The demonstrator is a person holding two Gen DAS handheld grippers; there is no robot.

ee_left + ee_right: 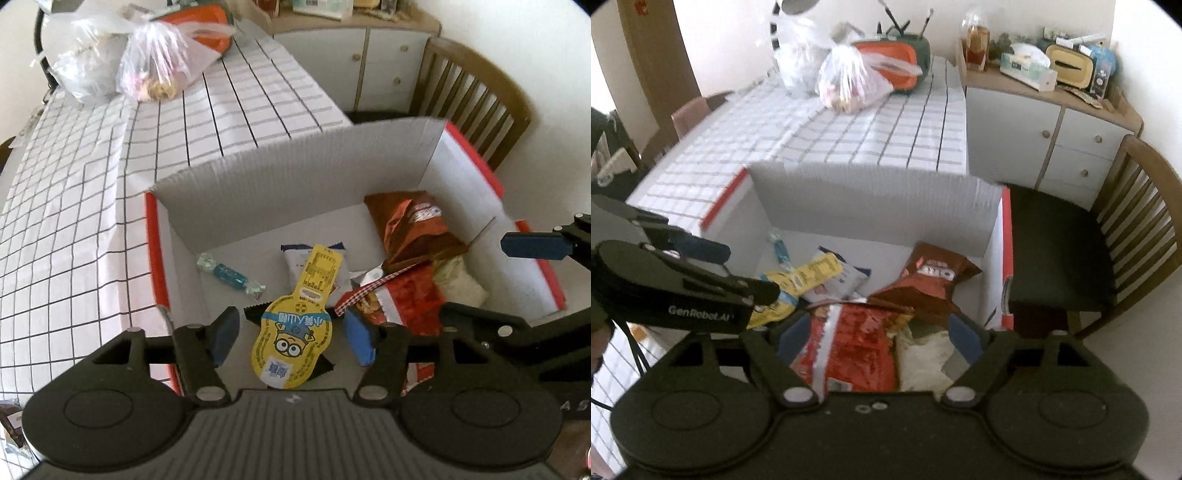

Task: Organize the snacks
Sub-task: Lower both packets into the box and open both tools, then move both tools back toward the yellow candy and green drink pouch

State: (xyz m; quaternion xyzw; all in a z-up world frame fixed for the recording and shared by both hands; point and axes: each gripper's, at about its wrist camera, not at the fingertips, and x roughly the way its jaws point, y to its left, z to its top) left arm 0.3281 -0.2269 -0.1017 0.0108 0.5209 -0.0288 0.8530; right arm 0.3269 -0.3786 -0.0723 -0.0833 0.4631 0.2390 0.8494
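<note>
Left wrist view is showing my left claw (291, 334) hanging released over the white box (295, 166) with red edges, its 2 blue pads (223, 334) standing apart with nothing pressed between them. Below the gap, a yellow cartoon packet (299, 332) is lying on the box floor, its narrow end resting on a white and blue packet (314, 262). A teal wrapped candy (231, 275) is lying alone toward the left wall of the box. On the right side, a brown chip bag (410, 229), a red snack bag (406, 295) and a pale packet (461, 284) are piling against each other.

Right wrist view is showing my right claw (879, 341) released as well, hovering above the red snack bag and the pale packet, gripping neither as far as I can tell; the left claw is reaching in from the left edge.

The box is sitting at the near end of the desk (74, 221), which is wearing a white checked cloth. At the far end, 2 plastic bags (155, 66) are resting beside an orange and green thing I cannot identify. A wooden chair (1137, 229) and a white cabinet (1052, 147) are standing to the right of the desk.
</note>
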